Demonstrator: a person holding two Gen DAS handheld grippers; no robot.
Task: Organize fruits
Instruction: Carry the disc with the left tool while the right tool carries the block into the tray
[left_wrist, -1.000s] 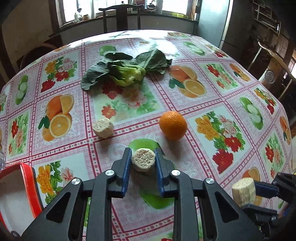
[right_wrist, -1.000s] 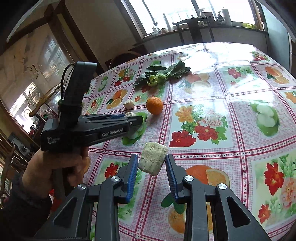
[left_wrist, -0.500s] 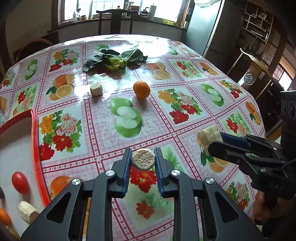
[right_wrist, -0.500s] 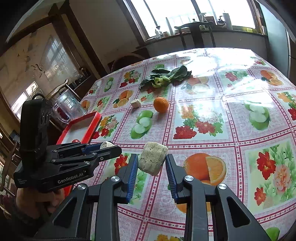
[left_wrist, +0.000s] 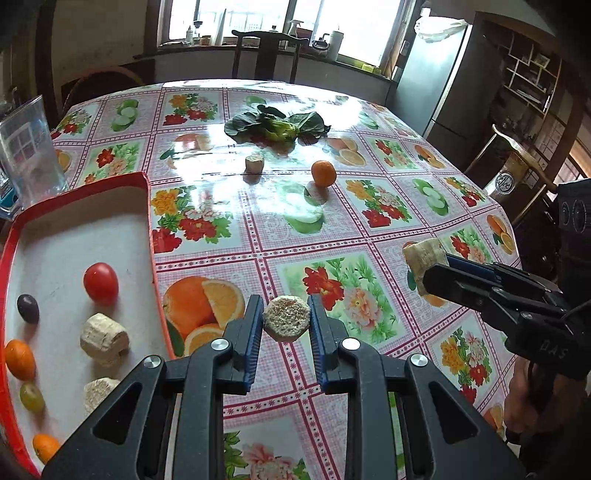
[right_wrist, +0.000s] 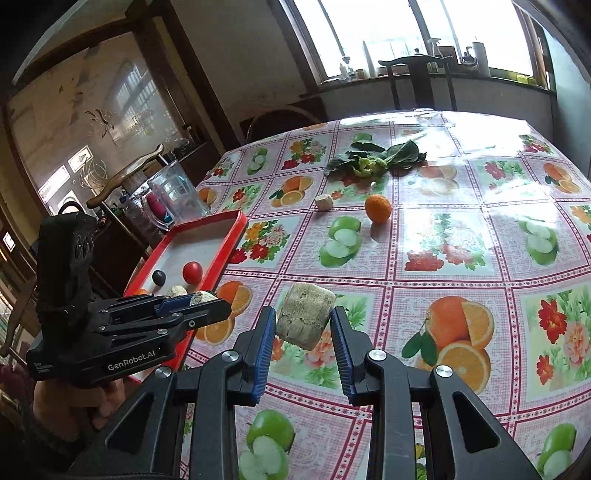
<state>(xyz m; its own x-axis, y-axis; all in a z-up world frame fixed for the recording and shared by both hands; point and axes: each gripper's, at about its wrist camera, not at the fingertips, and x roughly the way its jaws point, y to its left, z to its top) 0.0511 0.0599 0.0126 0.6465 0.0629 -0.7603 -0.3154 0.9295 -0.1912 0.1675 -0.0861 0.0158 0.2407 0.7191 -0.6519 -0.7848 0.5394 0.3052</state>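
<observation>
My left gripper (left_wrist: 286, 322) is shut on a tan corn-cob piece (left_wrist: 286, 323), held above the table just right of the red tray (left_wrist: 150, 236). My right gripper (right_wrist: 303, 325) is shut on a bigger pale cob piece (right_wrist: 304, 320); it also shows in the left wrist view (left_wrist: 423, 258). The tray holds a tomato (left_wrist: 100, 283), a dark grape (left_wrist: 28, 308), a green grape, small oranges (left_wrist: 19, 360) and two cob pieces (left_wrist: 104, 338). On the table lie an orange (left_wrist: 323, 172) and another cob piece (left_wrist: 254, 163).
Leafy greens (left_wrist: 277, 125) lie at the far middle of the table. A clear plastic jug (left_wrist: 29, 147) stands beyond the tray at the table's left edge. Chairs stand around the table, and a fridge at the far right.
Both grippers have pulled back and moved left toward the tray, each still holding its cob piece. More of the tray and its fruit shows now.
</observation>
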